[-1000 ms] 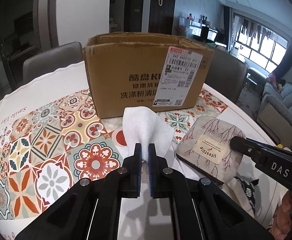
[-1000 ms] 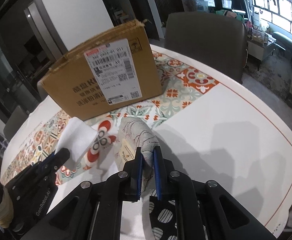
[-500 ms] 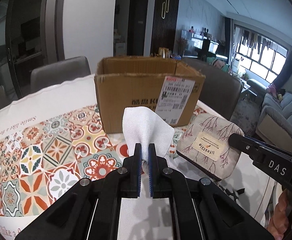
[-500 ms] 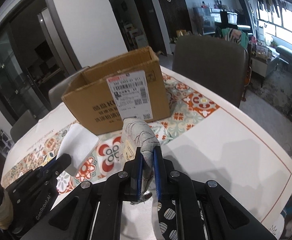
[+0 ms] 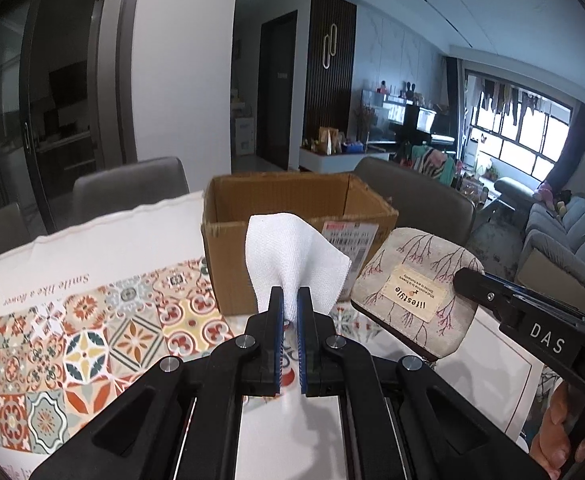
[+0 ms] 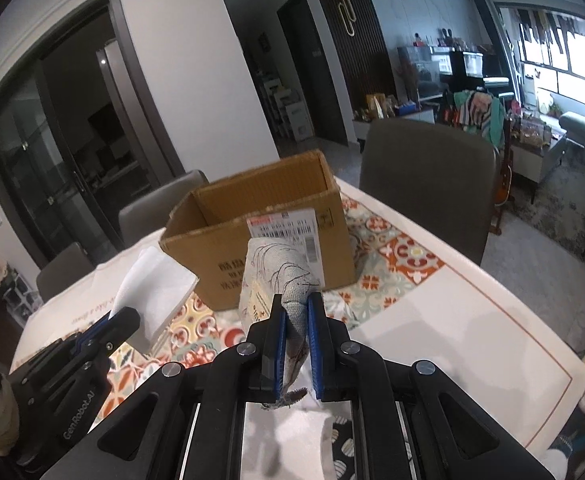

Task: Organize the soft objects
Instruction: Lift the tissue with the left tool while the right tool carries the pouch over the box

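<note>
Left wrist view: left tool (image 5: 287, 300) clamped on a white cloth (image 5: 292, 264), cloth held up off the worktop (image 5: 92, 240) w/ its corner fanned above the pads. Just to its right, right tool (image 5: 470, 280) grips a grey pouch (image 5: 412, 292) w/ branch print & tan label, also lifted. Right wrist view: right tool (image 6: 294, 312) pinched on pouch (image 6: 276, 276) edge; cloth (image 6: 156, 284) at left. Beyond both, open cardboard box (image 5: 292, 208) on the tiled-pattern mat (image 5: 72, 340), chairs (image 6: 424, 172) behind.
</note>
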Demonstrator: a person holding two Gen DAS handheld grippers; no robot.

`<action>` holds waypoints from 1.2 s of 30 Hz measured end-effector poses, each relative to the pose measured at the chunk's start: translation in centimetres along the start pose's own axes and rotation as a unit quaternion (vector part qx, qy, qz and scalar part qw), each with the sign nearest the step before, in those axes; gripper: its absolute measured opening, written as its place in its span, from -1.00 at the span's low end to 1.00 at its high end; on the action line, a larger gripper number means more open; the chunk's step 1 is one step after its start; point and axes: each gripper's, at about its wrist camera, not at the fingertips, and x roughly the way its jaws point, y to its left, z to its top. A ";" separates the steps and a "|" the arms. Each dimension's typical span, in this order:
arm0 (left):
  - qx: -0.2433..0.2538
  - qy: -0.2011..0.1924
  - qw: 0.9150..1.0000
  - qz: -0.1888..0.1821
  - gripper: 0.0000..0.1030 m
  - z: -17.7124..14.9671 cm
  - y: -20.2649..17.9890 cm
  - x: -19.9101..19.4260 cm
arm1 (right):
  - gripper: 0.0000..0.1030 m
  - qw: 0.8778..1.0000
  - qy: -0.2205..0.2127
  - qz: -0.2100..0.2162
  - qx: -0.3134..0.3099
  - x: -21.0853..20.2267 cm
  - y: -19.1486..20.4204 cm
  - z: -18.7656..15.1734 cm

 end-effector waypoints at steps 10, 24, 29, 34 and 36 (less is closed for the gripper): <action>0.005 -0.041 0.999 0.003 -0.85 2.8 -0.1 -1.2 | -0.77 0.999 -0.051 0.008 -0.014 -1.5 0.7 2.8; 0.012 -0.072 0.997 0.007 -0.85 5.2 0.0 -0.3 | -0.77 0.995 -0.099 0.010 -0.028 -1.4 1.2 6.5; 0.013 -0.080 0.997 0.009 -0.85 5.9 0.0 0.5 | -0.77 0.993 -0.111 0.014 -0.032 -1.0 1.5 7.7; 0.013 -0.083 0.996 0.010 -0.85 6.5 0.3 1.5 | -0.77 0.992 -0.118 0.019 -0.037 -0.2 1.7 8.5; 0.013 -0.083 0.996 0.011 -0.85 6.6 0.2 2.0 | -0.77 0.992 -0.120 0.020 -0.037 0.2 1.7 8.9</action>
